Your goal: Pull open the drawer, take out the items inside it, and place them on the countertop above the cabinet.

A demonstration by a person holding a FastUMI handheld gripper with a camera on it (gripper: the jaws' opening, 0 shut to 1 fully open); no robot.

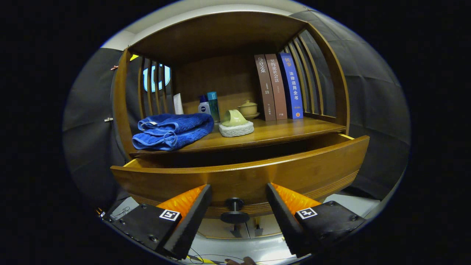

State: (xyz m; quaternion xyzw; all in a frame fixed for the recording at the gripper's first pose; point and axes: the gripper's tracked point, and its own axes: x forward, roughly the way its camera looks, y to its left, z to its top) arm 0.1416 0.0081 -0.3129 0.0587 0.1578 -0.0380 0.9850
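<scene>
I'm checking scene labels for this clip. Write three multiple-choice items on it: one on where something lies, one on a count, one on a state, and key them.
1. Where does the blue towel lie?
A. inside the drawer
B. on the countertop, beside the stone coaster
C. on top of the books

2. How many books stand upright at the back?
A. one
B. three
C. five

3. How does the gripper stand to the drawer knob?
A. open, knob between the fingers, untouched
B. shut on the knob
C. open, off to one side of the drawer

Key: 1 B, the towel rests on the countertop next to the coaster. 2 B, three spines show. 3 A, gaps show on both sides of the knob; the drawer is pulled out.
</scene>
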